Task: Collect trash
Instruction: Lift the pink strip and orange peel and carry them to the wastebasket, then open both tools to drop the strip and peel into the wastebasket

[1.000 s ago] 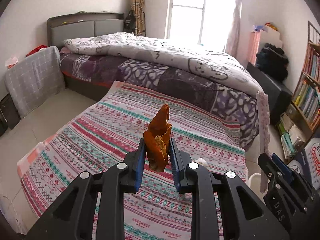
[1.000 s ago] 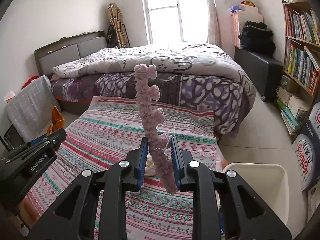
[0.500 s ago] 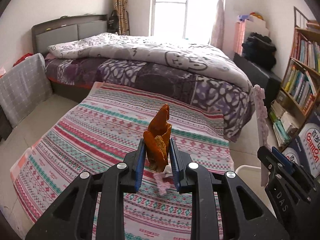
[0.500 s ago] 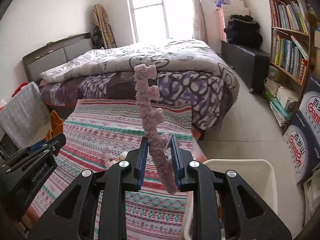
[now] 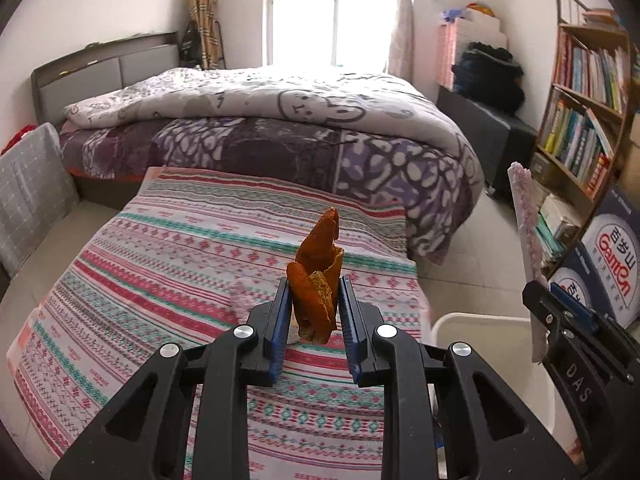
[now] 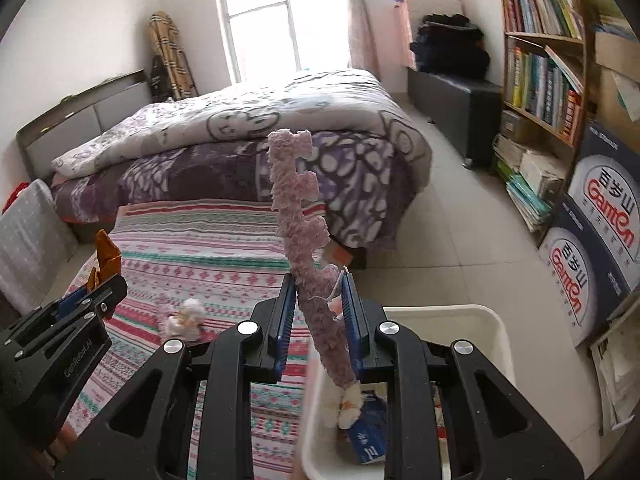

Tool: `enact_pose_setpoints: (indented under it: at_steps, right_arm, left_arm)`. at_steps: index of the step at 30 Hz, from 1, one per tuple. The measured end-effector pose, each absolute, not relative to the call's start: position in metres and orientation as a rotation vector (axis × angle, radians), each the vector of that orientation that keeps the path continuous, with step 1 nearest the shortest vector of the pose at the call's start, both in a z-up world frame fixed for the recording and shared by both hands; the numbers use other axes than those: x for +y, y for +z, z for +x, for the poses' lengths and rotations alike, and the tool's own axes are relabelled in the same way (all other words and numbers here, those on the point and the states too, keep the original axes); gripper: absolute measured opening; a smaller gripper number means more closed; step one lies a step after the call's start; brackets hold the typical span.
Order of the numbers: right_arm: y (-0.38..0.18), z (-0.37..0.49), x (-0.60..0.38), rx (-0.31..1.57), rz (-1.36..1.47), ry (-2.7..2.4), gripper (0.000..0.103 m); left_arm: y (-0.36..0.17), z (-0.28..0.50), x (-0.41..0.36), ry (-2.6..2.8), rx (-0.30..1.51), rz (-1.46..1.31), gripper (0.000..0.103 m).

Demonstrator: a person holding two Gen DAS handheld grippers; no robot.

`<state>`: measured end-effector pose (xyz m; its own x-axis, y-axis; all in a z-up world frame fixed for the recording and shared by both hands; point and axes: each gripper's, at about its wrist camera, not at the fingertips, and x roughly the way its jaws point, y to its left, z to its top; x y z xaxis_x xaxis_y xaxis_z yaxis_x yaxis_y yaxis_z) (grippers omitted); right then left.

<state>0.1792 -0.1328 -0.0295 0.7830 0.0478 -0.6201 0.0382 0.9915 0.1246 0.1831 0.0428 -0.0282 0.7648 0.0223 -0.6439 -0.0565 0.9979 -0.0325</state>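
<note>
- An orange peel [image 5: 316, 280] is clenched upright in the left claw [image 5: 314, 312], above the striped blanket [image 5: 160, 280].
- A ragged pink strip [image 6: 304, 232] is gripped in the right claw [image 6: 320, 312]; its lower end hangs over the near rim of the white bin [image 6: 472, 316].
- Each claw is best brought fully above the bin opening before being released, so that nothing falls outside; the long strip should be lowered first.
- A crumpled wad [image 6: 184, 318] lies on the blanket, not yet collected.
- Farther off, the bed [image 5: 280, 120] and bookshelf [image 6: 540, 80] are left alone.
</note>
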Motion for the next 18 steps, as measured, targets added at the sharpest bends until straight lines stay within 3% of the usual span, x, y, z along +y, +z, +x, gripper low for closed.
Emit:
enact_pose_setpoints:
  at_steps: [10,12,18]
  right_arm:
    - [-0.034,0.172,-0.179,0.682,0.183,-0.097,0.026]
    - [-0.036,0.171,-0.188,0.686,0.195,-0.125,0.037]
    - [-0.038,0.166,-0.216,0.679,0.24,-0.211,0.051]
  left_arm:
    - [-0.036,0.184,-0.006,-0.043,0.716,-0.011,0.024]
    - [-0.039,0.183,-0.017,-0.065,0.724,-0.003,0.024]
    - [-0.046,0.181,-0.042,-0.111,0.742,0.026,0.024]
